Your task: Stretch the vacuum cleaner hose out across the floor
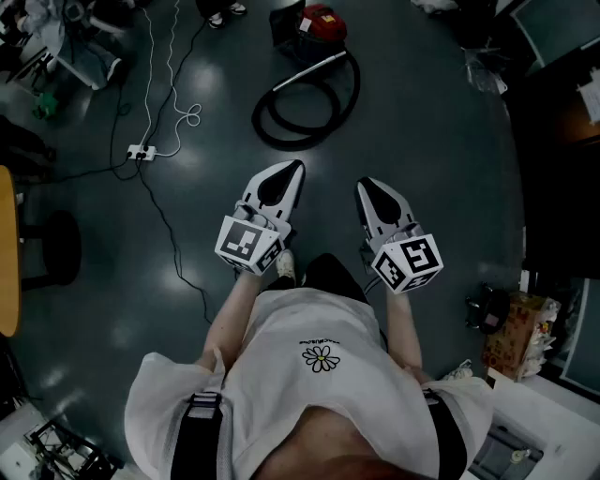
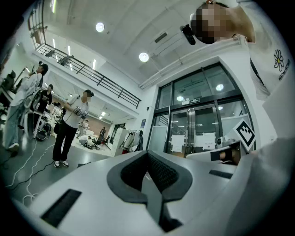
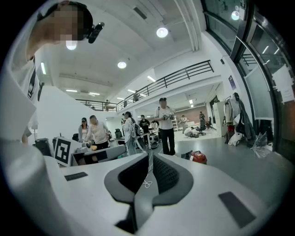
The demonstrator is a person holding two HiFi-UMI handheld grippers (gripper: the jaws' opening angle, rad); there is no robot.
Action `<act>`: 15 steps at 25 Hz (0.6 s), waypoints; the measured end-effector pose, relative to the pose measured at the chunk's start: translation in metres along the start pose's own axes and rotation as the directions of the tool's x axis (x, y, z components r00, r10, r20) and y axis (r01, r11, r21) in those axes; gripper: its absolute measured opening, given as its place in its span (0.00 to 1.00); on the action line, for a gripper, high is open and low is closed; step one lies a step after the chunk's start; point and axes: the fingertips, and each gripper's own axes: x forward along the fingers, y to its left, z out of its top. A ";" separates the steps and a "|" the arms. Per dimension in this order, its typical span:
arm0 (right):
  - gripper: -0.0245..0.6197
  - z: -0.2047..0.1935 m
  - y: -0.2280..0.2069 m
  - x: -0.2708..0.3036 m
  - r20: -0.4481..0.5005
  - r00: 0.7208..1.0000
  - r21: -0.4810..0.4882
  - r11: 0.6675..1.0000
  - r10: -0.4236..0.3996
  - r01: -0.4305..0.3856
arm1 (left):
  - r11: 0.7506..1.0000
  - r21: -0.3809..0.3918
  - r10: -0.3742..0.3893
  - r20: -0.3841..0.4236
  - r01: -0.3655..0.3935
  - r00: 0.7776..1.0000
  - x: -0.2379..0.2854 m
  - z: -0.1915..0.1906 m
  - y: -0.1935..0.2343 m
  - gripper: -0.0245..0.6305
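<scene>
Little writing can be read: a small daisy print [image 1: 321,357] is seen on the white shirt, with a line of lettering above it too small to make out, and black-and-white square markers are carried on each gripper's cube. The left gripper [image 1: 291,172] and the right gripper [image 1: 367,187] are held side by side, roughly level above the floor, each with its jaws brought fully together and nothing between them. The vacuum cleaner hose [image 1: 298,143] is found well ahead of both grippers, coiled in a loop on the floor and joined to the red vacuum cleaner [image 1: 321,22], untouched by either gripper. The floor [image 1: 422,122] is dark grey and glossy, with ceiling lights mirrored in it; a white power strip [image 1: 141,151] and trailing cables are laid across it at the left. A tall white hall is shown in the gripper views, with a railed mezzanine [image 3: 175,78], glass doors [image 2: 193,129] bearing paper sheets, and several people standing.
</scene>
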 end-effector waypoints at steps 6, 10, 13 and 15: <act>0.07 0.022 -0.095 0.078 0.070 0.997 -0.003 0.999 -0.038 0.038 | 0.999 0.010 0.040 0.031 -0.040 0.999 0.093 -0.010 0.062 0.05; 0.21 0.042 -0.180 0.143 0.110 0.992 -0.026 0.998 -0.060 0.064 | 0.998 0.048 0.027 0.018 -0.028 0.999 0.178 -0.018 0.104 0.05; 0.24 0.065 -0.238 0.190 0.100 0.994 -0.017 0.999 -0.034 0.036 | 0.999 0.009 0.040 0.027 -0.041 0.999 0.243 -0.007 0.135 0.05; 0.25 0.084 -0.270 0.221 0.109 0.994 0.029 1.000 0.002 -0.005 | 0.999 0.006 0.052 0.042 -0.053 0.998 0.281 0.006 0.157 0.05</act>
